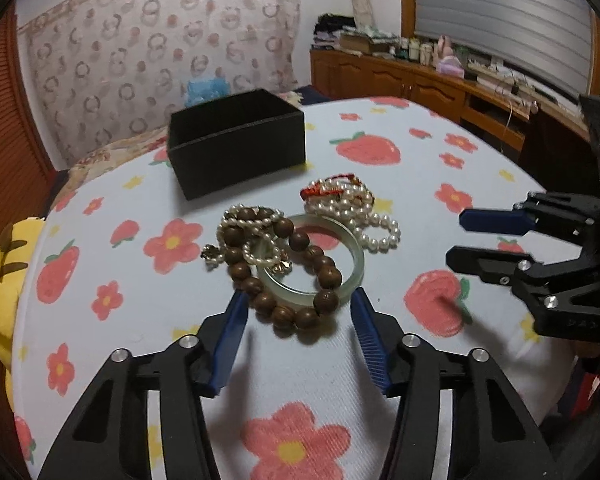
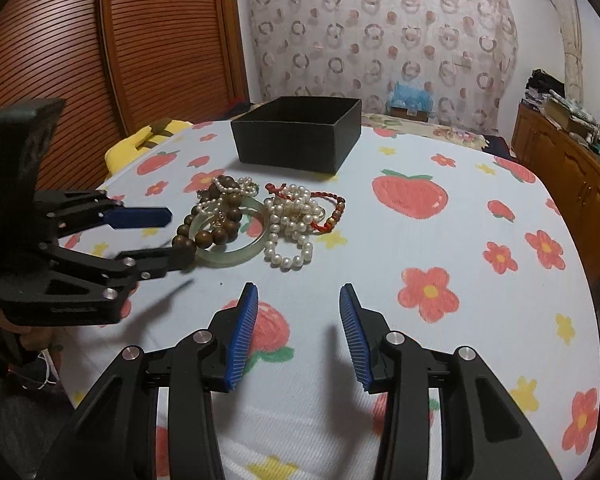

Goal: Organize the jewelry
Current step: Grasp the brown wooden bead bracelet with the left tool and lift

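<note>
A pile of jewelry lies mid-table: a brown wooden bead bracelet (image 1: 284, 276) (image 2: 210, 226), a pale green jade bangle (image 1: 352, 248) (image 2: 236, 258), pearl strands (image 1: 374, 224) (image 2: 290, 236) and a red cord bracelet (image 1: 332, 184) (image 2: 332, 210). An open black box (image 1: 236, 140) (image 2: 296, 136) stands behind the pile. My left gripper (image 1: 298, 300) (image 2: 176, 232) is open, its tips on either side of the near end of the wooden bead bracelet. My right gripper (image 2: 298, 292) (image 1: 456, 236) is open and empty, short of the pile.
The round table wears a white cloth (image 1: 400, 168) (image 2: 460, 240) printed with strawberries and flowers. A yellow cushion (image 1: 0, 264) (image 2: 140, 140) sits at its left edge. A wooden cabinet (image 1: 420, 84) (image 2: 572, 176) with clutter stands to the right; slatted wooden doors (image 2: 100, 40) to the left.
</note>
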The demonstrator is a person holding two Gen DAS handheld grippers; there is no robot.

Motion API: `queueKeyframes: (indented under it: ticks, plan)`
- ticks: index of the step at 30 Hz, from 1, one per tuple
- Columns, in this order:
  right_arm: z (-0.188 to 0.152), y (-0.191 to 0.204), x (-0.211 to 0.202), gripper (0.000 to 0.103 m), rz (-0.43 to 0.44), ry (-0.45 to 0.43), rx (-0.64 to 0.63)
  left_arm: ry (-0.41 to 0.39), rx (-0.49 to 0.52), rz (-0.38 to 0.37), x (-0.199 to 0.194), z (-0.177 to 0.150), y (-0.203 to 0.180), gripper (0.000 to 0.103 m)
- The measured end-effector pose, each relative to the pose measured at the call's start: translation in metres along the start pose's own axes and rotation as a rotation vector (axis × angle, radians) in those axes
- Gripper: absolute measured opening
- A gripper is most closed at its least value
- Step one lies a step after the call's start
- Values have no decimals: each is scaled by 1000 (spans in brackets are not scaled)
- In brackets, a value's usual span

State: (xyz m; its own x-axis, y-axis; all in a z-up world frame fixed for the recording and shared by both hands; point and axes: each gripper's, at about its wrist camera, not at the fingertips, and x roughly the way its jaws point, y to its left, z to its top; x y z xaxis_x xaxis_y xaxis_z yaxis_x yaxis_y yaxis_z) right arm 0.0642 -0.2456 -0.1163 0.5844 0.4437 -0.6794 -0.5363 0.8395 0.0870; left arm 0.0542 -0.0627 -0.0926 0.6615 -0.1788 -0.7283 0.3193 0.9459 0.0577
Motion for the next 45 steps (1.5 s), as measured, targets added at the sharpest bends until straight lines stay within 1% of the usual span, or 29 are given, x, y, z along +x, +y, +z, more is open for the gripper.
queueKeyframes:
  ticks: [2, 3, 5, 6, 7, 9, 11, 14, 18, 29, 34, 38, 39, 40, 43, 45]
  plan:
    - [0, 1, -1, 45, 3, -2, -1, 25, 10, 3, 7, -1, -1, 48]
    - [0, 1, -1, 45, 2, -3, -1, 35, 14, 9, 10, -2, -1, 45]
    - [-1, 2, -1, 45, 3, -5, -1, 32, 9, 4, 10, -2, 1, 42]
    - [0, 2, -1, 45, 2, -4, -1, 30, 7, 2, 12, -2, 1, 36]
    - [-1, 3, -1, 45, 3, -5, -2, 25, 8, 3, 12, -3, 2, 26]
    - [0, 2, -1, 45, 5, -4, -4, 9, 3, 5, 10, -3, 6, 12]
    - [0, 4, -2, 45, 6, -4, -6, -5, -18, -19, 3, -3, 13, 12]
    - [2, 6, -1, 45, 5, -1, -9, -42, -45, 5, -10, -1, 24, 12]
    - [2, 6, 0, 45, 2, 3, -11, -103, -89, 18, -28, 3, 36, 12]
    - [2, 6, 4, 45, -8, 16, -17, -193, -122, 29, -65, 12, 53, 12]
    - [4, 7, 7, 45, -21, 29, -26, -231, -133, 29, -81, 22, 62, 12]
    - [8, 8, 8, 45, -5, 34, -33, -254, -130, 37, -91, 29, 66, 12]
    - [9, 8, 9, 44, -2, 34, -36, -258, -128, 43, -93, 31, 67, 12]
    - [12, 9, 9, 41, -3, 33, -42, -262, -128, 46, -94, 32, 69, 12]
    - [21, 9, 11, 36, 3, 34, -64, -271, -132, 51, -97, 34, 71, 12]
    - [28, 8, 15, 34, 0, 42, -79, -275, -135, 50, -98, 35, 72, 12]
